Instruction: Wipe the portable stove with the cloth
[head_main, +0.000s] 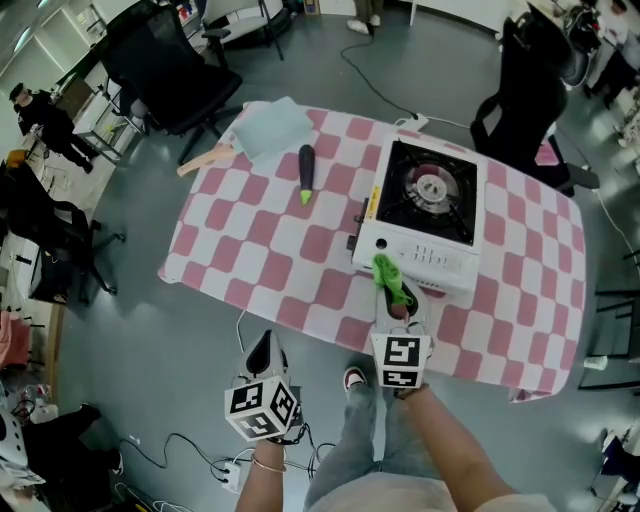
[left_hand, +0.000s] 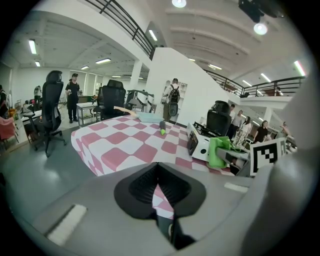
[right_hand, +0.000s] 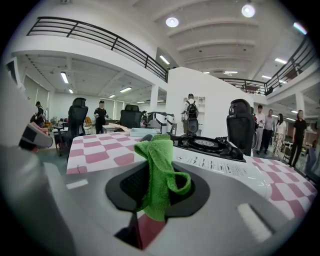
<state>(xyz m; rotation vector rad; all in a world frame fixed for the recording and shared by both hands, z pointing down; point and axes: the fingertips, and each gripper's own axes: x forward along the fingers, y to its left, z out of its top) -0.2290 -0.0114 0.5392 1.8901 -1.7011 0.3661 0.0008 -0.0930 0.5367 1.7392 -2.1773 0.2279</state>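
The white portable stove with a black burner top stands on the right half of the pink-checked table. My right gripper is shut on a green cloth, which hangs bunched at the stove's near front edge. In the right gripper view the cloth droops from the closed jaws, with the stove just beyond. My left gripper hangs shut and empty over the floor, short of the table's near edge. From the left gripper view the stove and cloth lie to the right.
A pale blue board with a wooden handle and a dark tool with a green tip lie on the table's far left. Black office chairs stand around it. Cables and a power strip lie on the floor by my feet.
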